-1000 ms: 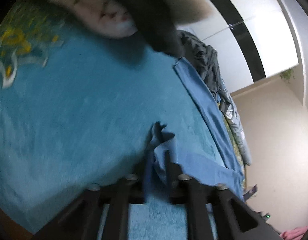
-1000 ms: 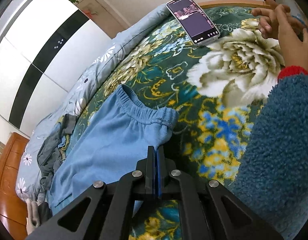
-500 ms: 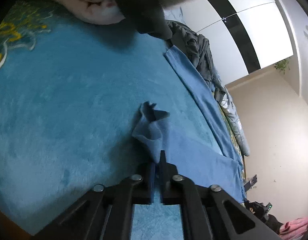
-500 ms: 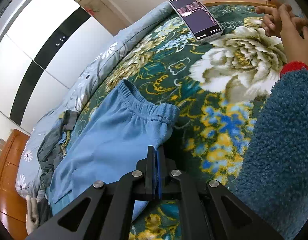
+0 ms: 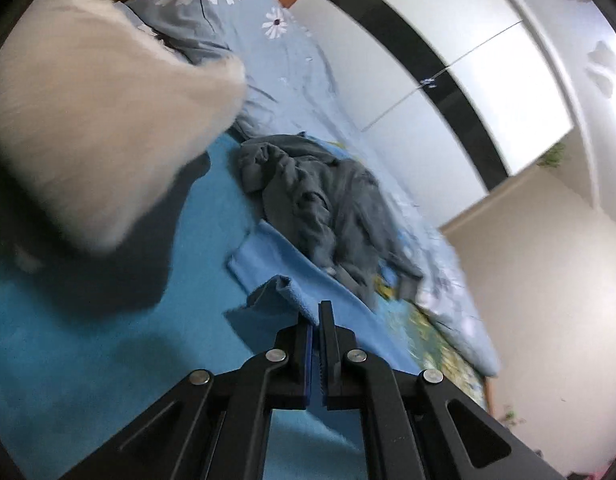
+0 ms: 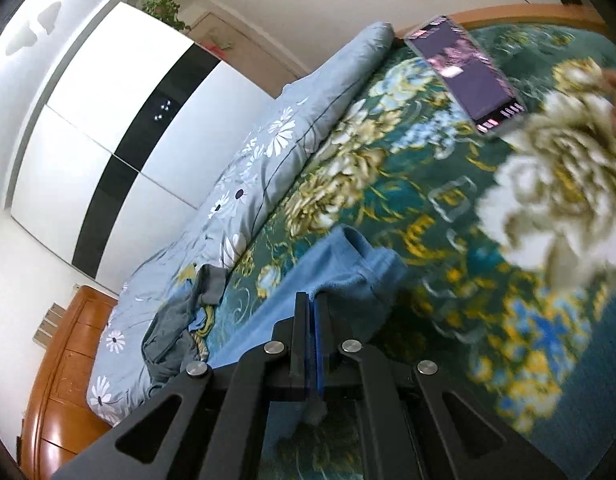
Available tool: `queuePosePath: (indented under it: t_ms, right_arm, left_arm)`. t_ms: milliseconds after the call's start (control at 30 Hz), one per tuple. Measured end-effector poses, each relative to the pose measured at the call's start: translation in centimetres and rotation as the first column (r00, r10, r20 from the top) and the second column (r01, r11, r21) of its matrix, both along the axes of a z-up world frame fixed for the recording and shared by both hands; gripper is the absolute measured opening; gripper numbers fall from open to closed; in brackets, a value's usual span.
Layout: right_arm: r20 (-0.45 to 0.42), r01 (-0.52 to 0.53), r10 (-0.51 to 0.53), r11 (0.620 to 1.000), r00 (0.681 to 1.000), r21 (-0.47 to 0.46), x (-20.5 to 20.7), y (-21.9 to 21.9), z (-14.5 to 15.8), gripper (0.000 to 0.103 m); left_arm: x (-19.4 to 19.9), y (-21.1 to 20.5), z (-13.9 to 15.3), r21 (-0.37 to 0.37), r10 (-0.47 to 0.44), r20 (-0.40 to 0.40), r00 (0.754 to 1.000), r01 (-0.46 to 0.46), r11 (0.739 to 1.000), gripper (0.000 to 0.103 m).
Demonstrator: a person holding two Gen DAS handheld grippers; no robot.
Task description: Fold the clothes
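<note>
Light blue trousers lie on the flowered green blanket. My right gripper is shut on the waistband end and holds it lifted. In the left wrist view the trousers' leg end lies on a bright blue blanket. My left gripper is shut on a fold of that leg cloth, with the bunched corner just ahead of the fingertips.
A crumpled grey garment lies just beyond the trousers; it also shows in the right wrist view. A cream pillow is at the left. A phone lies on the blanket. A daisy-print duvet runs along the wardrobe side.
Both grippers have risen and swung with the cloth. The left view now looks toward the grey garment and headboard. The arm in the blue sleeve has left the right view.
</note>
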State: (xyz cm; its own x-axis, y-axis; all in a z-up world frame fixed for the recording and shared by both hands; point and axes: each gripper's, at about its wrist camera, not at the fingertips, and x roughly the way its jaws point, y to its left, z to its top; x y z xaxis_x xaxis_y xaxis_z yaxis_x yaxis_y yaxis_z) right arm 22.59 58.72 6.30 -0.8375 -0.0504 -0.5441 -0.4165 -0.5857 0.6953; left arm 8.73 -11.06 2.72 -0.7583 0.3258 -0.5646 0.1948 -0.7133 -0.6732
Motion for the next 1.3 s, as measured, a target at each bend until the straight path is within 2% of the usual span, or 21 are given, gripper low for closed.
queuePosePath:
  t_ms: [133,333,433,533,600,667,767,833,867,900,967,1033,1100,1167,1300]
  right_arm:
    - [0.080,-0.027,0.028,1.000,0.996,-0.007,-6.0,0.6,-0.5,0.001]
    - [0.188,-0.043,0.041,0.999,0.981,0.007,-13.4,1.2,-2.0,0.001]
    - [0.225,-0.036,0.035,0.999,0.974,0.001,-15.7,1.9,-3.1,0.002]
    - [0.269,-0.033,0.029,0.999,0.963,0.008,-17.1,2.3,-4.6,0.001]
    - [0.298,-0.031,0.026,0.999,0.954,0.012,-17.9,2.5,-5.7,0.001]
    - [0.319,-0.042,0.033,0.999,0.947,0.021,-18.3,2.4,-6.6,0.002]
    - [0.319,-0.073,0.054,0.996,0.946,0.049,-18.5,2.0,-6.9,0.003]
    - [0.295,-0.090,0.069,0.994,0.953,0.058,-18.2,1.8,-6.3,0.003]
    - [0.282,-0.098,0.077,0.993,0.956,0.061,-18.1,1.8,-6.0,0.004]
    - [0.265,-0.103,0.083,0.993,0.961,0.063,-17.8,1.7,-5.6,0.005]
    - [0.219,-0.104,0.084,0.991,0.972,0.080,-16.7,1.4,-4.5,0.025]
    - [0.167,-0.105,0.088,0.990,0.982,0.095,-14.7,0.8,-3.4,0.036]
    - [0.123,-0.105,0.091,0.989,0.988,0.108,-12.7,0.1,-2.6,0.037]
    - [0.115,-0.090,0.076,0.988,0.990,0.123,-10.0,-0.6,-2.4,0.040]
    - [0.137,-0.061,0.049,0.994,0.989,0.087,-5.9,-0.7,-4.1,0.042]
  left_arm:
    - [-8.4,1.1,-2.7,-0.063,0.038,0.135,0.990,-0.030,0.998,0.003]
    - [-15.4,3.1,-6.5,-0.137,0.003,0.269,0.963,0.035,0.990,0.003]
    - [-17.2,3.3,-7.8,-0.124,-0.005,0.281,0.960,0.042,0.991,0.003]
    - [-18.3,3.4,-8.2,-0.143,-0.011,0.274,0.962,0.052,0.988,0.003]
    - [-18.6,3.6,-8.2,-0.164,-0.037,0.267,0.963,0.083,0.983,0.004]
    - [-18.1,3.6,-8.0,-0.155,-0.071,0.239,0.968,0.111,0.982,0.004]
    - [-16.2,3.0,-7.3,-0.139,-0.096,0.202,0.975,0.126,0.982,0.014]
    - [-14.5,2.6,-6.6,-0.166,-0.084,0.185,0.979,0.115,0.979,0.042]
    - [-13.6,2.4,-6.4,-0.172,-0.079,0.173,0.982,0.109,0.979,0.051]
    - [-12.5,2.3,-6.3,-0.174,-0.074,0.159,0.984,0.102,0.980,0.053]
    - [-10.8,2.1,-6.2,-0.180,-0.062,0.146,0.987,0.088,0.980,0.056]
    - [-10.1,2.2,-6.9,-0.188,-0.046,0.178,0.983,0.079,0.979,0.057]
    - [-9.0,2.3,-8.0,-0.174,-0.037,0.213,0.976,0.076,0.982,0.057]
    - [-8.3,2.3,-9.3,-0.127,-0.022,0.241,0.970,0.054,0.990,0.057]
    - [-8.6,1.7,-10.3,-0.041,-0.015,0.199,0.980,0.023,0.999,0.057]
